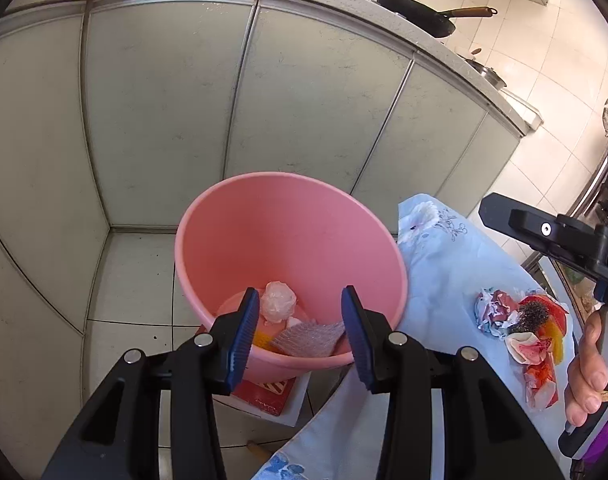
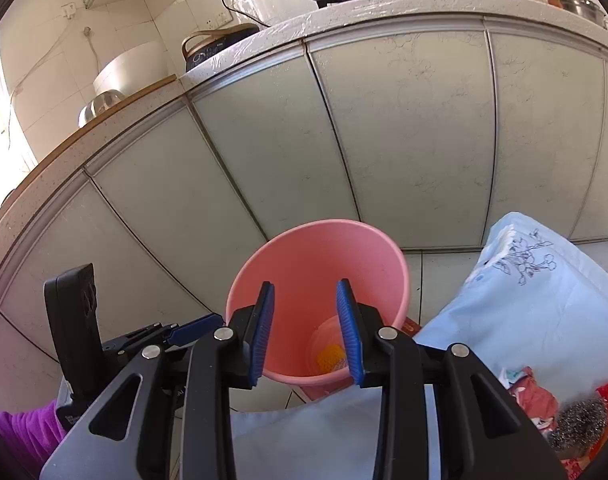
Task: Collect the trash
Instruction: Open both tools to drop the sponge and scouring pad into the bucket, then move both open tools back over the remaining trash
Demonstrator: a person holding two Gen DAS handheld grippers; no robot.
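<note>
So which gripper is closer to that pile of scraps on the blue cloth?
Right. The right gripper sits beside the pile, which lies to its right; the left gripper is farther left, over the pink bucket.

Pink bin [image 1: 292, 216] mouth open above; cabinet doors [image 1: 160, 120] seemingly close behind.

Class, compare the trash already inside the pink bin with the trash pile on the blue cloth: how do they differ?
The trash in the pink bin, a crumpled white plastic ball and a clear sheet, is pale; the pile on the blue cloth is mostly red and orange. The bin's pieces lie at its bottom; the pile lies spread out. Both are crumpled scraps.
</note>
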